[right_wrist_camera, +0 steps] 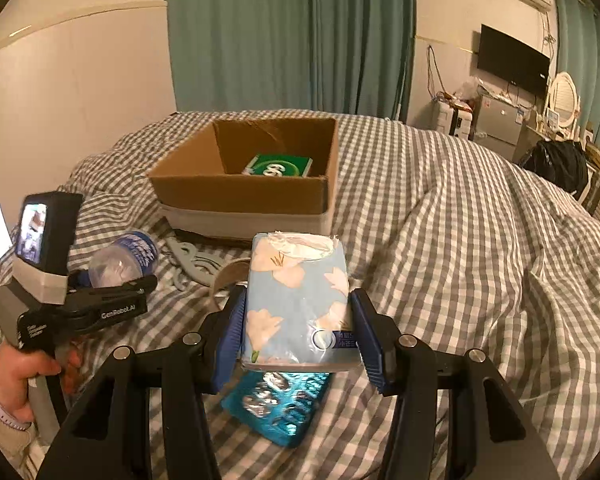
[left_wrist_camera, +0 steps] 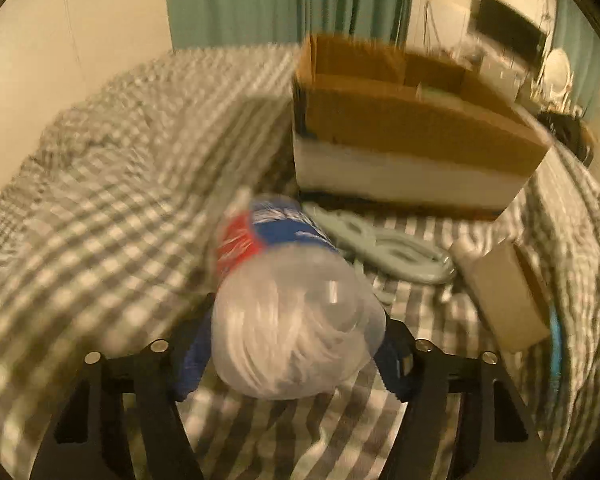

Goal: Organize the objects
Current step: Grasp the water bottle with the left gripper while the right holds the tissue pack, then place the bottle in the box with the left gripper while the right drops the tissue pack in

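Left gripper (left_wrist_camera: 296,354) clamped on plastic bottle (left_wrist_camera: 288,300), right gripper (right_wrist_camera: 298,334) clamped on tissue pack (right_wrist_camera: 298,300); both lifted, likely bound for cardboard box (right_wrist_camera: 236,196) at 12 o'clock.

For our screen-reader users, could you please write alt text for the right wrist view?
The right tongs grip a floral tissue pack above a checked bedspread. Ahead, an open cardboard box holds a green packet.

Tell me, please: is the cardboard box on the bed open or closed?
Open. In the right wrist view the cardboard box has no lid or flaps over its top, and a green packet lying inside on its floor is visible.
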A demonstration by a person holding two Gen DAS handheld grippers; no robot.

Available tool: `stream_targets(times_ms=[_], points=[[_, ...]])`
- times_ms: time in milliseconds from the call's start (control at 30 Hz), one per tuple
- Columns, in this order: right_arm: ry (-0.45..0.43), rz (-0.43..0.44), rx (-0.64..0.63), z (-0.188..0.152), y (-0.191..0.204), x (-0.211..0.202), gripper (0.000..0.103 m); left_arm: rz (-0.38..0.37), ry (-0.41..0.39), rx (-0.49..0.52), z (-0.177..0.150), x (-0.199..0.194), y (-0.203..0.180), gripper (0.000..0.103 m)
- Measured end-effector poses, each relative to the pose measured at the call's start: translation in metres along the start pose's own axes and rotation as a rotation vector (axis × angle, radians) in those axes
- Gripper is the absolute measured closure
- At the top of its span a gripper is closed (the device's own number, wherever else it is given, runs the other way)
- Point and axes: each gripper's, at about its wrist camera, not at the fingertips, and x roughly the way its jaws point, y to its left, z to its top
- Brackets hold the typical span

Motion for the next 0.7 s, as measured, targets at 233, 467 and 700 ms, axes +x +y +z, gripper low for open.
stream_targets(times_ms=[233, 467, 700], points=[[-0.024, 0.005, -0.040, 0.007, 0.024, -0.016, 0.052, -0.013, -0.169, 0.026, 0.012, -0.049, 0.012, 0.039], [-0.052, 0.009, -0.065, 0.016, 0.036, -0.026, 0.052, -0.049, -0.235, 0.021, 0.019, -0.080, 0.017, 0.039], [-0.089, 0.020, -0.074, 0.037, 0.037, -0.033, 0.052, -0.087, -0.285, 0.045, 0.037, -0.101, 0.015, 0.039]])
